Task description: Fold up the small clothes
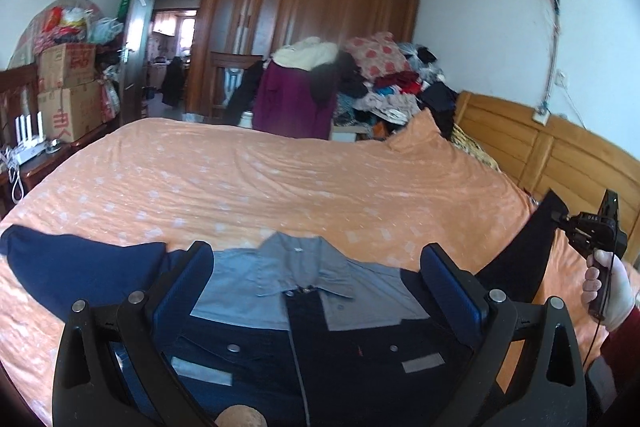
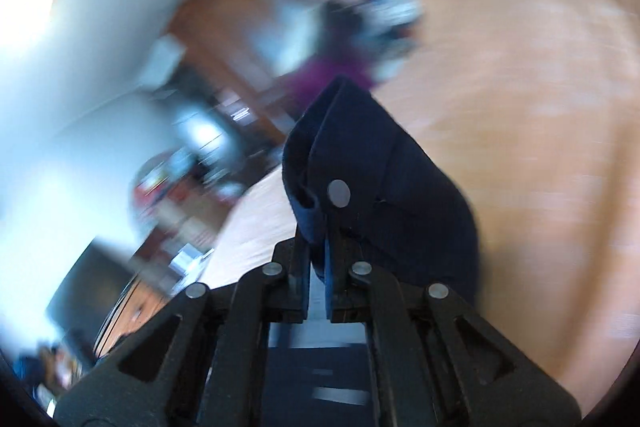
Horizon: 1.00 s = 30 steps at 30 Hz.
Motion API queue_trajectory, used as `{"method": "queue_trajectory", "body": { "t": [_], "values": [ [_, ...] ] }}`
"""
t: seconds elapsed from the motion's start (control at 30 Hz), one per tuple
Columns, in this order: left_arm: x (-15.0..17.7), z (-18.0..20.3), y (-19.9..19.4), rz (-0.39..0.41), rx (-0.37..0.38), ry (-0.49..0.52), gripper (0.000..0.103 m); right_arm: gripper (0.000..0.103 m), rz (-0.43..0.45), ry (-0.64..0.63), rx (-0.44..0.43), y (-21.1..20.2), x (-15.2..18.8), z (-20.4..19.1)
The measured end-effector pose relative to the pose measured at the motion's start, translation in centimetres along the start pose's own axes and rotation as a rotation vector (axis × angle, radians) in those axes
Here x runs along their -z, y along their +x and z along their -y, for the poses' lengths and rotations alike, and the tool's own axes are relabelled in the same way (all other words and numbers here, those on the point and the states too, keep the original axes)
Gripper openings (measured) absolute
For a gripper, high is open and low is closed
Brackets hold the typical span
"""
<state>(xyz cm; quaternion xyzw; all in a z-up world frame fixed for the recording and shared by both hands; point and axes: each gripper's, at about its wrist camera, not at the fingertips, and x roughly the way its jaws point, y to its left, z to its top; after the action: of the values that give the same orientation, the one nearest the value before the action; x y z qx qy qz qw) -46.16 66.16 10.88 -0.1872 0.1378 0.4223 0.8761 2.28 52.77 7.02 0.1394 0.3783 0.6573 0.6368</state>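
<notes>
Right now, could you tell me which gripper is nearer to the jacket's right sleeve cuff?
Right. The right gripper is clamped on the cuff; the left gripper hovers open over the collar.

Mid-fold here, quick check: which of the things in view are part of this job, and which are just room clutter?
In the job:
- shirt, spread on the bed
- right sleeve cuff, clamped in the right gripper
- left gripper, open above the shirt's chest

Just lying about:
- clothes pile
- cardboard boxes
- wardrobe
- router

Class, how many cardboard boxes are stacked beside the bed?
2: one cardboard box sits atop a larger box, left of the bed. Others may be hidden.
</notes>
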Motion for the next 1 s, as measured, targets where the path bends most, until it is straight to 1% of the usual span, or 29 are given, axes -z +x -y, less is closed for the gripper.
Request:
{"method": "queue_trajectory", "body": {
  "t": [0.03, 0.07, 0.13, 0.17, 0.2, 0.23, 0.3, 0.33, 0.37, 0.4, 0.43, 0.5, 0.57, 0.6, 0.63, 0.67, 0.7, 0.77, 0.87, 0.9, 0.97, 1.0],
  "values": [
    [-0.2, -0.8, -0.4, 0.009, -0.006, -0.013, 0.103, 0.004, -0.035, -0.019, -0.054, 2.9, 0.7, -2.5],
    [-0.3, -1.9, -0.9, 0.021, -0.019, -0.026, 0.103, 0.004, -0.066, -0.035, -0.089, 5.3, 1.4, -4.3],
    [-0.5, -3.6, -1.7, 0.033, -0.035, -0.045, 0.103, 0.005, -0.151, -0.069, -0.145, 12.1, 4.0, -8.3],
    [-0.6, -4.7, -2.1, 0.035, -0.045, -0.057, 0.103, 0.005, -0.189, -0.069, -0.168, 14.6, 5.3, -9.4],
    [-0.6, -5.5, -2.3, 0.034, -0.056, -0.066, 0.103, 0.005, -0.235, -0.075, -0.193, 17.8, 7.3, -10.7],
    [-0.5, -6.8, -2.6, 0.032, -0.071, -0.08, 0.103, 0.008, -0.267, -0.084, -0.21, 19.9, 9.0, -11.6],
    [-0.2, -8.6, -3.1, 0.026, -0.093, -0.105, 0.103, 0.013, -0.385, -0.087, -0.268, 25.4, 13.6, -13.2],
    [0.1, -9.4, -3.1, 0.019, -0.104, -0.116, 0.103, 0.021, -0.44, -0.093, -0.262, 27.2, 15.6, -13.5],
    [0.4, -10.2, -3.0, 0.006, -0.116, -0.126, 0.103, 0.031, -0.502, -0.109, -0.226, 29.1, 17.8, -13.6],
    [0.8, -10.9, -2.8, -0.01, -0.126, -0.135, 0.103, 0.031, -0.538, -0.121, -0.186, 29.9, 19.4, -13.4],
    [1.2, -11.6, -2.6, -0.023, -0.134, -0.143, 0.103, 0.031, -0.549, -0.116, -0.182, 30.1, 19.7, -13.1],
    [2.0, -12.8, -2.5, -0.041, -0.144, -0.157, 0.103, 0.032, -0.534, -0.09, -0.198, 27.9, 20.2, -11.6],
    [2.9, -13.8, -2.3, -0.054, -0.152, -0.169, 0.103, 0.04, -0.493, -0.063, -0.176, 24.1, 19.6, -8.7],
    [3.3, -14.0, -2.2, -0.061, -0.155, -0.175, 0.103, 0.042, -0.47, -0.046, -0.153, 22.3, 19.1, -6.8],
    [3.9, -14.5, -2.0, -0.07, -0.157, -0.186, 0.103, 0.044, -0.445, -0.028, -0.115, 20.2, 18.6, -4.5],
    [4.5, -14.8, -1.7, -0.079, -0.158, -0.193, 0.103, 0.046, -0.424, -0.006, -0.066, 18.5, 17.4, -2.3],
    [5.0, -14.9, -1.2, -0.09, -0.162, -0.194, 0.103, 0.046, -0.414, 0.013, -0.031, 17.1, 16.8, -0.3],
    [5.9, -14.9, 0.0, -0.12, -0.16, -0.195, 0.103, 0.046, -0.41, 0.036, 0.065, 13.8, 16.2, 4.1],
    [6.9, -14.7, 1.6, -0.154, -0.149, -0.194, 0.103, 0.046, -0.417, 0.059, 0.193, 9.3, 16.0, 8.9],
    [7.2, -14.7, 2.1, -0.172, -0.143, -0.197, 0.103, 0.046, -0.406, 0.077, 0.218, 7.8, 15.8, 10.2],
    [7.8, -14.6, 2.7, -0.188, -0.135, -0.2, 0.103, 0.048, -0.344, 0.173, 0.229, 3.5, 15.8, 12.8],
    [8.0, -14.5, 2.9, -0.191, -0.132, -0.201, 0.103, 0.049, -0.287, 0.237, 0.233, 0.7, 15.5, 14.4]
  ]
}}
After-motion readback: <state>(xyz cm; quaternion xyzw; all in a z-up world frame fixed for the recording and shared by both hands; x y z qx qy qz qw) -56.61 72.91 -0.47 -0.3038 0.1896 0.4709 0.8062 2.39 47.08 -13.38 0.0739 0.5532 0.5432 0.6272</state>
